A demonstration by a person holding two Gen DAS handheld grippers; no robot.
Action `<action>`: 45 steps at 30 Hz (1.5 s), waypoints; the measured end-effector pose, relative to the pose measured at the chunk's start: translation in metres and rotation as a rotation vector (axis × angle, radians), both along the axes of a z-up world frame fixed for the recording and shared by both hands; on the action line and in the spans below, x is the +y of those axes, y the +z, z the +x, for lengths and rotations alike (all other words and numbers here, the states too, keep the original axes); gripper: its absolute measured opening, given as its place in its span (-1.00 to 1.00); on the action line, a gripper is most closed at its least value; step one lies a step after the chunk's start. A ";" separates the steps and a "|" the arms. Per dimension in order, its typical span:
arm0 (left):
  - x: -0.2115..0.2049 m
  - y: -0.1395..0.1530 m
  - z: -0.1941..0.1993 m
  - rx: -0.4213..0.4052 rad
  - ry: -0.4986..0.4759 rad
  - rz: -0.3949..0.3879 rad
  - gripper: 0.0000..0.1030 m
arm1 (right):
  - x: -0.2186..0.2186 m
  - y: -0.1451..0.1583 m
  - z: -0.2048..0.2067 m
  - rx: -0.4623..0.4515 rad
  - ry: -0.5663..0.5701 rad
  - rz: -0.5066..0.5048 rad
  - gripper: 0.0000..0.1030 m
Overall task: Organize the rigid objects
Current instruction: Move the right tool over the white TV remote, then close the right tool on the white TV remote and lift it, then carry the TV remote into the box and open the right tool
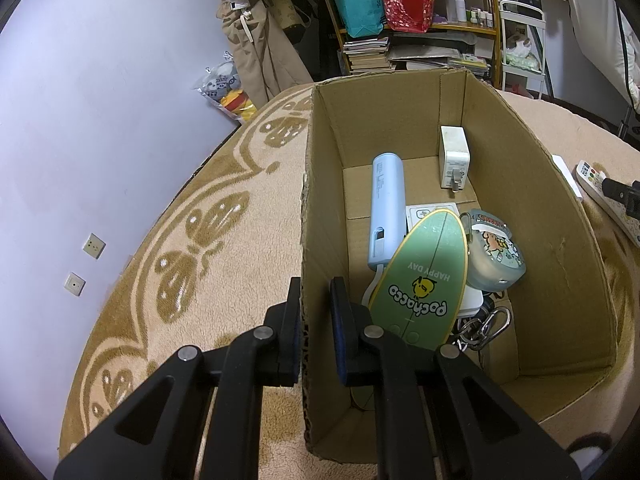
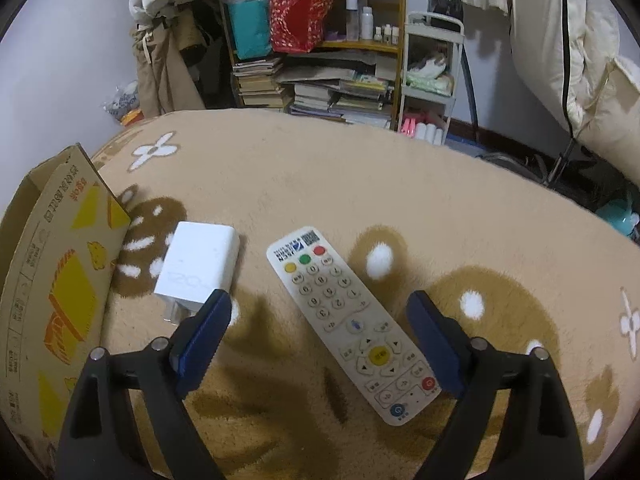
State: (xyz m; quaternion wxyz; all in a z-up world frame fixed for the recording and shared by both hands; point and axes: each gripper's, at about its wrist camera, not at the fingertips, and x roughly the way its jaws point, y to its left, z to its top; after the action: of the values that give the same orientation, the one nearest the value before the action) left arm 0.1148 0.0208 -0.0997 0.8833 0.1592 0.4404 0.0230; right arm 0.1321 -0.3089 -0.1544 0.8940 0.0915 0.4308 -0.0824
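The left hand-held gripper (image 1: 316,316), black with blue pads, is clenched on the near left wall of the open brown cardboard box (image 1: 560,208), one finger outside the wall and one inside. The box stands on a beige plush blanket with brown leaf and flower patterns (image 1: 224,264).

Inside the box lie a pale blue cylindrical power bank (image 1: 385,208), a white square charger block with metal prongs (image 1: 453,162) near the far wall, a green oval board printed with a yellow chick and the words "HAPPY DAY" (image 1: 424,276) leaning over the other things, a translucent rounded case with a cartoon picture (image 1: 494,254), and a cluster of metal carabiners and key rings (image 1: 486,328) in the near right part.

The right hand-held gripper (image 2: 320,332) is released, its jaws wide apart. It hovers over a cream-white remote control with coloured buttons (image 2: 352,320), which lies flat on the blanket between the two fingers; the pads do not press on it. Just left of the remote, apart from it, lies a white rectangular wall charger with two prongs (image 2: 200,266), close to the printed outer wall of the box.

Beyond the blanket stands a wooden shelf with books and bags (image 2: 320,40).
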 end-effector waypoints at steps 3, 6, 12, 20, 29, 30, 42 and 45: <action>0.000 0.000 0.000 0.000 -0.001 0.002 -0.76 | -0.006 -0.009 0.001 0.012 -0.010 0.014 0.71; 0.000 0.000 0.000 -0.001 -0.001 0.003 -0.76 | -0.007 -0.016 0.002 0.025 -0.013 0.015 0.64; 0.000 0.000 0.000 -0.001 -0.001 0.003 -0.76 | -0.015 -0.023 0.008 0.018 -0.019 0.029 0.62; -0.001 -0.001 0.000 -0.001 -0.001 0.006 -0.76 | -0.020 -0.036 0.012 0.048 -0.030 0.023 0.42; 0.000 0.000 0.000 0.000 -0.001 0.005 -0.76 | -0.018 -0.034 0.016 0.126 -0.042 0.030 0.19; 0.000 0.000 0.000 -0.001 -0.001 0.006 -0.76 | -0.017 -0.035 0.015 0.128 -0.040 0.021 0.13; 0.000 -0.001 0.000 0.000 0.000 0.001 -0.76 | 0.001 0.000 0.002 0.033 -0.068 0.025 -0.17; 0.001 -0.001 0.000 0.000 -0.001 0.001 -0.76 | 0.018 0.025 0.002 -0.031 -0.022 0.033 -0.17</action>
State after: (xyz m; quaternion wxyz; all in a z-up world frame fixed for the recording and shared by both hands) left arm 0.1152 0.0215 -0.1009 0.8833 0.1597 0.4402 0.0230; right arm 0.1340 -0.2907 -0.1296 0.8980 0.1124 0.4169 -0.0839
